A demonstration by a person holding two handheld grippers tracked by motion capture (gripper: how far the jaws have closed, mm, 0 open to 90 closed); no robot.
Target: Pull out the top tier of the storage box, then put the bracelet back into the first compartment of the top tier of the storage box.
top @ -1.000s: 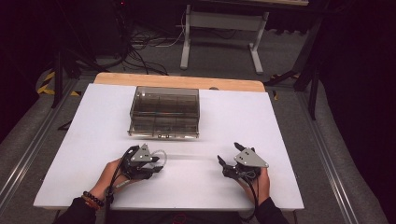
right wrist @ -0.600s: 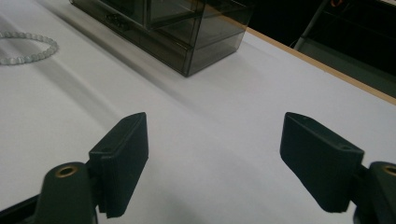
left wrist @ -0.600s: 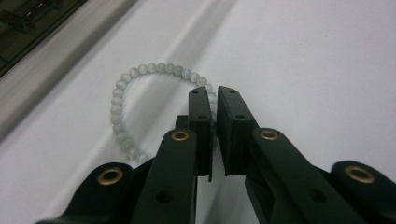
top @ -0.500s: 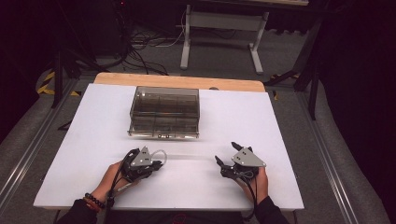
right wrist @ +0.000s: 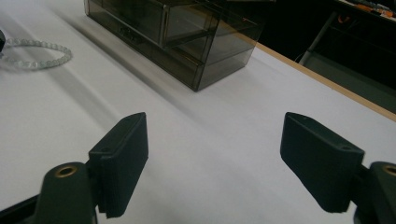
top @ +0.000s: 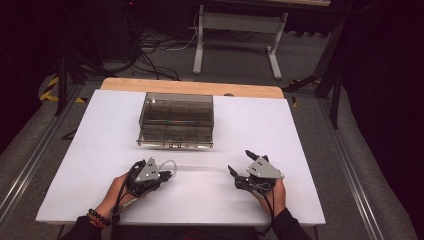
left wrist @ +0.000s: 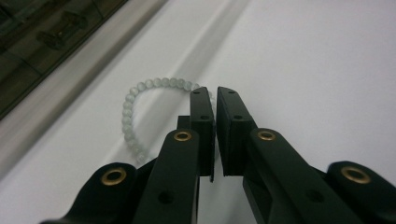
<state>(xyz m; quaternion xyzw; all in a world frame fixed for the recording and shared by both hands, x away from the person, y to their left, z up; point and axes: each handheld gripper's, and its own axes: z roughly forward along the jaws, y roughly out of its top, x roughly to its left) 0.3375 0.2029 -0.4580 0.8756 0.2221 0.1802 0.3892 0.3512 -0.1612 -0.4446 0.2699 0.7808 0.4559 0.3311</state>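
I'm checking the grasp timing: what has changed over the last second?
The left gripper has closed its jaws on the pale bead bracelet and appears to pinch it at the tips; the hand barely shifted. The right gripper stayed put with its jaws wide open. The smoky drawer box has not moved on the white table.

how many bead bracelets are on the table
1. A pale bead bracelet lies on the white table in front of the smoky drawer box, pinched in the left gripper.

Bracelet (left wrist: pixel 140 100) of pale, milky round beads (small, evenly sized), lying flat in a loop on the white table (left wrist: pixel 317 60), near the smoky plastic drawer box (top: pixel 176 120).
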